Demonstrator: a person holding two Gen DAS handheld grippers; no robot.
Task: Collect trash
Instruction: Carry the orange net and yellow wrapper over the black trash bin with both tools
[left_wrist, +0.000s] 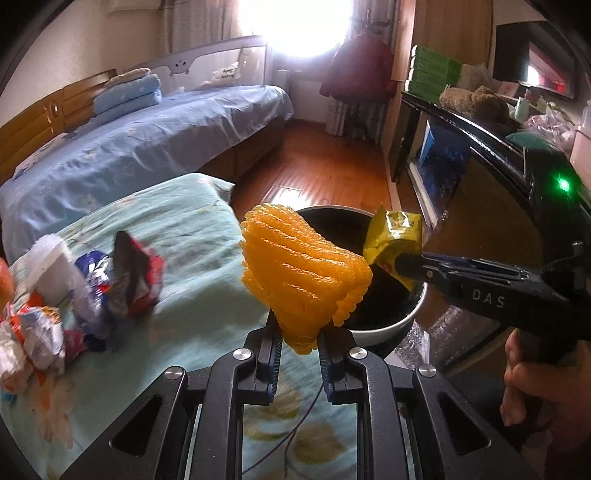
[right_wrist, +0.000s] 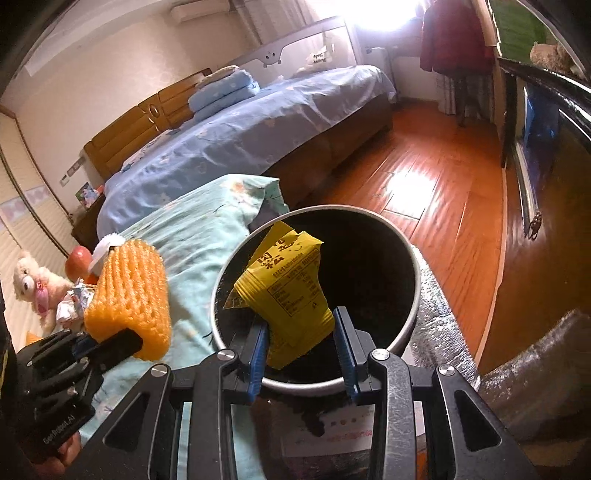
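Right now the right claw (right_wrist: 301, 354) grips a yellow packet (right_wrist: 291, 291) over the bin (right_wrist: 413, 266); the left claw (left_wrist: 299, 347), pinching orange foam netting (left_wrist: 303, 266), should clear the rim before letting go.

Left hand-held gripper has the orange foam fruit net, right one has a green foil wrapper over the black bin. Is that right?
Not quite: the right wrist view shows a yellow foil wrapper, not green, in the right hand-held gripper over the round black bin. The left hand-held gripper does hold the orange foam fruit net.
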